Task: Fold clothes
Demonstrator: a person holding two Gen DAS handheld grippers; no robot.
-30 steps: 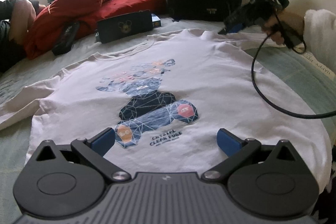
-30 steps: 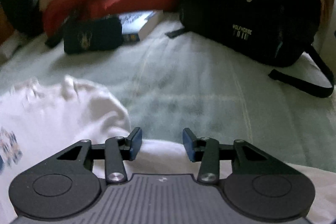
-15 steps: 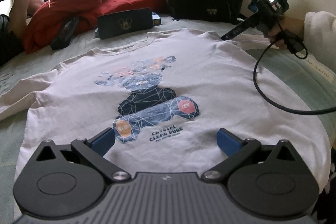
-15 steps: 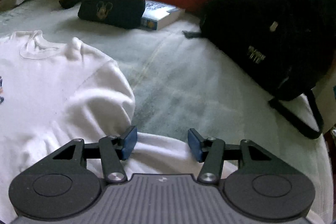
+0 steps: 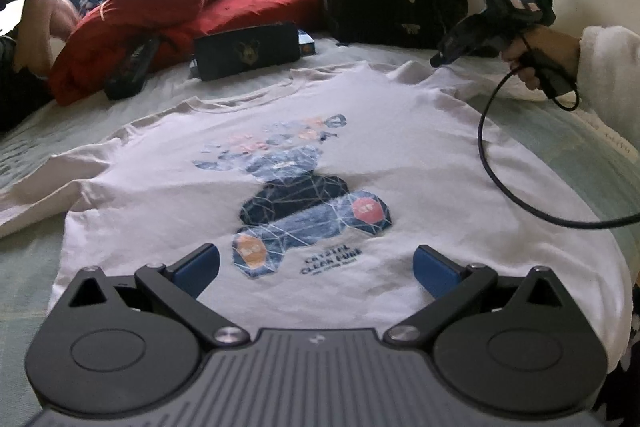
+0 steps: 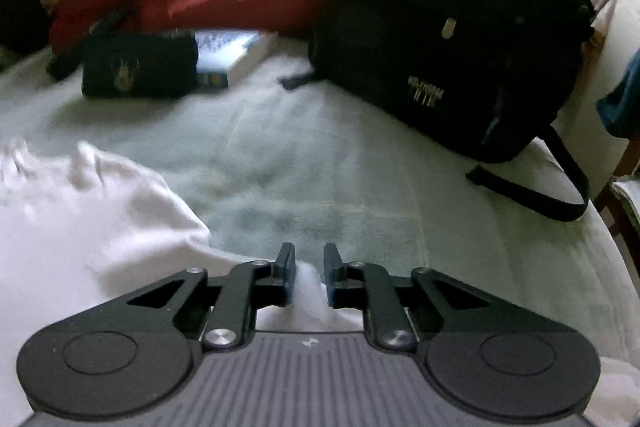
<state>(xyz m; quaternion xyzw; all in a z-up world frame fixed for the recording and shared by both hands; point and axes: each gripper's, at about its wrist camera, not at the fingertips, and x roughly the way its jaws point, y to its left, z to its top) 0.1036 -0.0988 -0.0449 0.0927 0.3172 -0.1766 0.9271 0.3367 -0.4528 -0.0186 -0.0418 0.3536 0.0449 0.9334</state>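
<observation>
Left wrist view: a white cotton T-shirt with a blue geometric print (image 5: pixel 304 163) is seen spread flat, print up, on a pale green bed (image 5: pixel 24 267). The left gripper (image 5: pixel 316 263) is held over its hem, jaws wide apart. The right gripper (image 6: pixel 310 281) is pinched onto a white fold by the sleeve. A sleeve fold is judged in hand; lifting inward is called for next.

Black backpack (image 6: pixel 448 27), red blanket (image 5: pixel 168 11), dark pouch (image 5: pixel 248 51), book (image 6: pixel 232 57)
</observation>
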